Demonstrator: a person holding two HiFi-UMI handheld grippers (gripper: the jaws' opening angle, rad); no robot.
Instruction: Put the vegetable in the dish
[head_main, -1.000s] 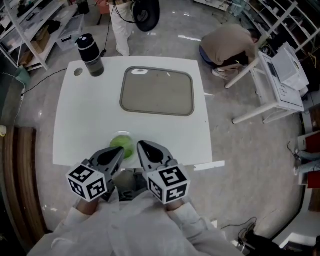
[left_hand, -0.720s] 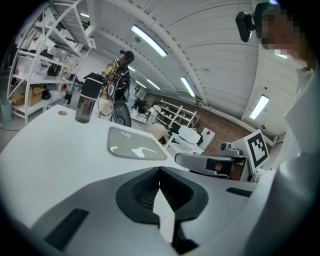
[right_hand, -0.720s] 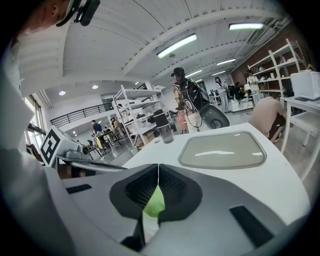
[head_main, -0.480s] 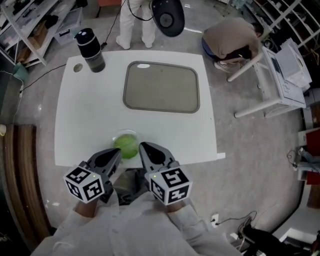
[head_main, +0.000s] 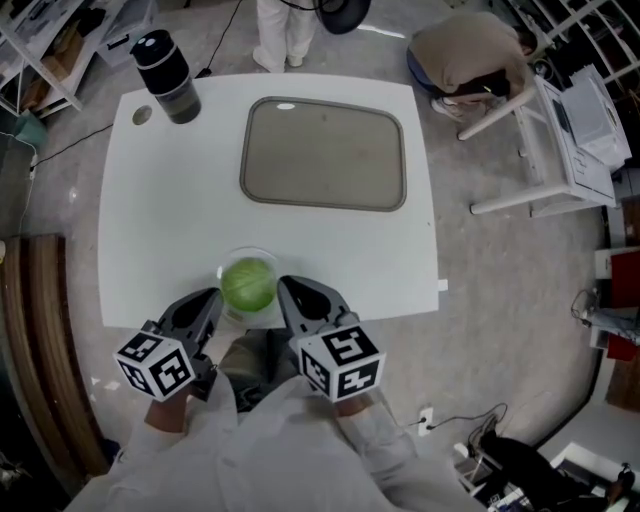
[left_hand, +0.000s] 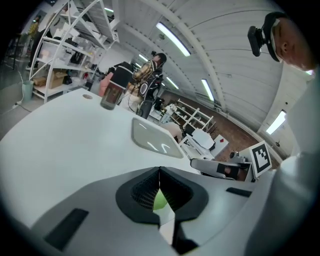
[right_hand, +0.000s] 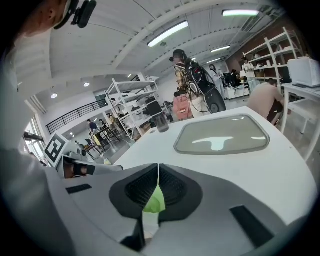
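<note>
Green vegetable (head_main: 248, 284), partly hidden before, now shows whole between clenched left tongs (head_main: 213, 298) and clenched right tongs (head_main: 284, 286).

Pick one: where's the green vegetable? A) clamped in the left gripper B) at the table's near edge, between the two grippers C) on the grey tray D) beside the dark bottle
B: the green vegetable sits at the near edge of the table, flanked by the shut left gripper and right gripper.
</note>
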